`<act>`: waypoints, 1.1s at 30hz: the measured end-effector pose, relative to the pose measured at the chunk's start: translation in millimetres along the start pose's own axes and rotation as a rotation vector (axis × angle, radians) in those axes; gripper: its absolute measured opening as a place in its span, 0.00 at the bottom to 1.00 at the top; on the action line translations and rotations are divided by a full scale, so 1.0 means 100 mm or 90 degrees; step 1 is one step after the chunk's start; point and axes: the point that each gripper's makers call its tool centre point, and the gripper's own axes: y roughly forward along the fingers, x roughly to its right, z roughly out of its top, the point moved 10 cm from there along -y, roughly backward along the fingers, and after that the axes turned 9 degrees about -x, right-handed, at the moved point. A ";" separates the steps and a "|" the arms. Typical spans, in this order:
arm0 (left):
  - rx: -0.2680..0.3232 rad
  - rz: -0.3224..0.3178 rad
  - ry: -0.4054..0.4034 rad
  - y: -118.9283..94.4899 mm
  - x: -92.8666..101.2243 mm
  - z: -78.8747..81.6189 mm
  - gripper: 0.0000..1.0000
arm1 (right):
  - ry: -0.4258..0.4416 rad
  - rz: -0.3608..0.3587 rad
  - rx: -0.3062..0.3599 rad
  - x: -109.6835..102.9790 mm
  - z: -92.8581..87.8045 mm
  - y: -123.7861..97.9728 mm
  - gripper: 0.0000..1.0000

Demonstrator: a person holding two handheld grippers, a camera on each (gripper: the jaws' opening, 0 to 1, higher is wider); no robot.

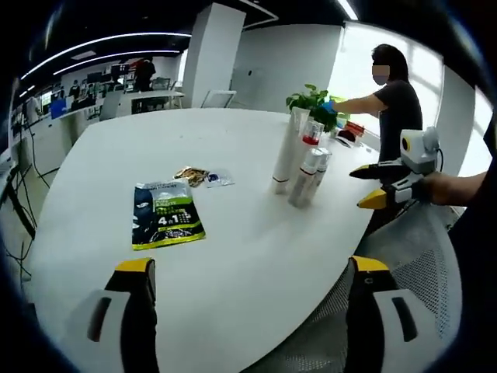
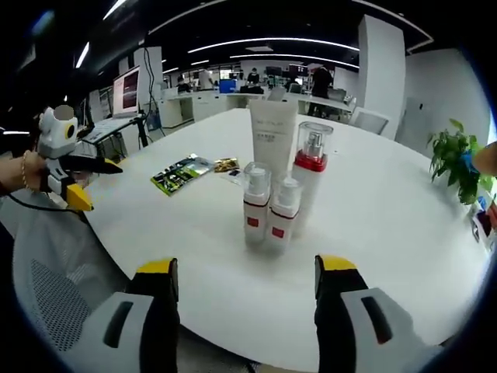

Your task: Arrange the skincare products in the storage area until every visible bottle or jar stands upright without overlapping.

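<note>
A large white oval table (image 1: 233, 233) stood in an open-plan office, lit by curved ceiling light strips (image 2: 311, 40). A white square column (image 1: 211, 54) rose behind it, bright windows (image 1: 357, 58) ran along one wall, and desks with monitors (image 2: 128, 89) lined the far side.

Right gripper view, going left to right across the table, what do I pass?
Other gripper → green sachet → small gold packet → two small red-labelled pump bottles → tall bottle with red collar → potted plant. The white tube behind the bottles overlaps them, so it is left out.
</note>
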 end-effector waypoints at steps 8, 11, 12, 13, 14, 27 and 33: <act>0.001 0.007 0.000 -0.01 -0.03 0.03 0.99 | 0.001 0.000 -0.002 0.00 0.00 -0.01 0.71; -0.003 0.007 0.002 0.00 -0.03 0.02 0.99 | 0.001 0.000 -0.002 -0.01 0.00 -0.01 0.71; -0.002 0.006 0.001 0.00 -0.04 0.02 0.99 | 0.001 0.001 -0.002 -0.01 0.00 -0.01 0.71; -0.002 0.006 0.000 -0.01 -0.04 0.02 0.99 | 0.000 0.001 -0.003 -0.01 0.00 -0.01 0.71; -0.003 0.007 -0.001 0.00 -0.05 0.02 0.99 | 0.000 0.001 -0.003 -0.01 0.00 -0.01 0.71; -0.008 0.009 -0.004 0.04 -0.10 0.01 0.99 | -0.002 0.005 -0.006 -0.01 0.00 0.00 0.71; -0.013 0.010 -0.004 0.07 -0.13 0.02 0.98 | 0.001 0.005 -0.006 -0.01 0.00 0.01 0.71</act>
